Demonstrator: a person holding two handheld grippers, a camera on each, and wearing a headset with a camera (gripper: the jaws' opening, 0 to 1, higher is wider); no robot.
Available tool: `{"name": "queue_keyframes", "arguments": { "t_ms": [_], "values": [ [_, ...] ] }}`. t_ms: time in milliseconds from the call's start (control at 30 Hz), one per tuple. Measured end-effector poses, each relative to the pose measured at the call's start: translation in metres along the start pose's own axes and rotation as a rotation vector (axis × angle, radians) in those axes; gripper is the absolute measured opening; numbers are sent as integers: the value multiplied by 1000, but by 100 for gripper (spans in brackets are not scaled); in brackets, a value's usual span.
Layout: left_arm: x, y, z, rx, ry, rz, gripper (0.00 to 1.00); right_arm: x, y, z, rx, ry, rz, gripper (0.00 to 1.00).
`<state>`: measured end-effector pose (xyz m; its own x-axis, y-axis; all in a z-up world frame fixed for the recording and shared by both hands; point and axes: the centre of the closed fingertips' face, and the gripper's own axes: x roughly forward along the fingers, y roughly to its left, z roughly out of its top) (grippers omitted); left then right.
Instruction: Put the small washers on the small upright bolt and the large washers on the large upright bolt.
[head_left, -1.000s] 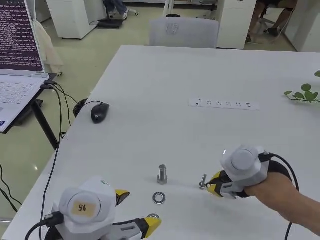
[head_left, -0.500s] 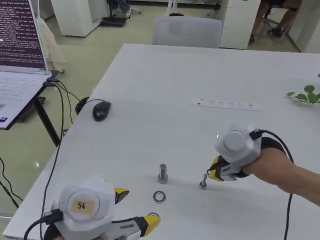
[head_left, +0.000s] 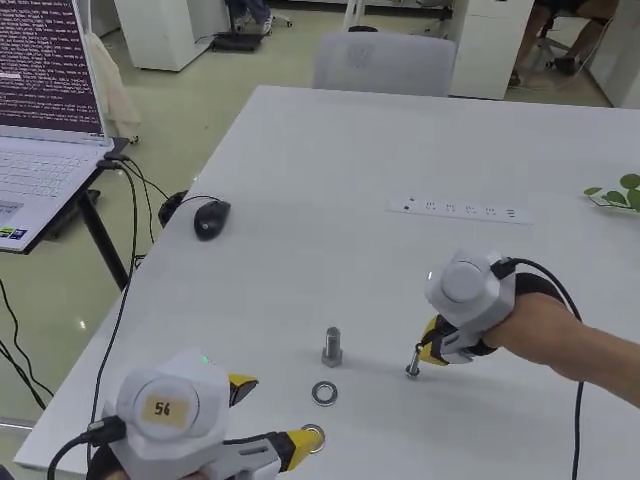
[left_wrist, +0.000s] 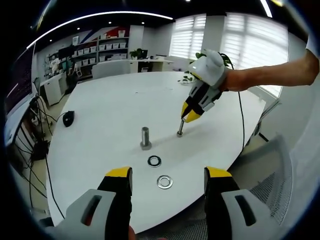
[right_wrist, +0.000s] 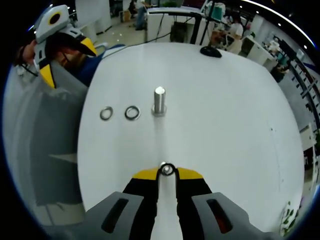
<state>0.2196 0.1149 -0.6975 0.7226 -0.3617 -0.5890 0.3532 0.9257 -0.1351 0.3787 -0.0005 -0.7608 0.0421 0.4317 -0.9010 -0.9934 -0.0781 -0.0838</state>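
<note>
Right gripper (head_left: 430, 354) pinches small washer (right_wrist: 166, 170) atop small bolt (head_left: 413, 368); left gripper (left_wrist: 168, 173) jaws apart.

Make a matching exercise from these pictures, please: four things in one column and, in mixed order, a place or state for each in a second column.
1. large bolt
2. mouse
3. left gripper
4. small washer

A. held between the shut jaws of the right gripper
B. jaws wide open
C. standing upright on the table
D. near the table's edge, with a cable

Pairs: 1-C, 2-D, 3-B, 4-A
</note>
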Motion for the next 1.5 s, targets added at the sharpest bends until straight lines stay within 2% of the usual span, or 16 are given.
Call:
{"name": "queue_keyframes", "arguments": {
  "t_ms": [500, 867, 1233, 1400, 1500],
  "values": [
    [0, 2, 1, -3, -2, 0, 57, 6, 0, -2, -3, 18, 11, 14],
    [1, 2, 1, -3, -1, 0, 57, 21, 1, -6, -8, 46, 12, 14],
    [-1, 5, 1, -4, 0, 3, 57, 44, -2, -16, 37, 54, 2, 14],
    [-1, 7, 0, -6, 0, 7, 57, 47, -1, -18, 51, 55, 3, 14],
    [-1, 7, 0, -9, 0, 8, 57, 44, 1, -18, 71, 35, 1, 16]
  ]
}}
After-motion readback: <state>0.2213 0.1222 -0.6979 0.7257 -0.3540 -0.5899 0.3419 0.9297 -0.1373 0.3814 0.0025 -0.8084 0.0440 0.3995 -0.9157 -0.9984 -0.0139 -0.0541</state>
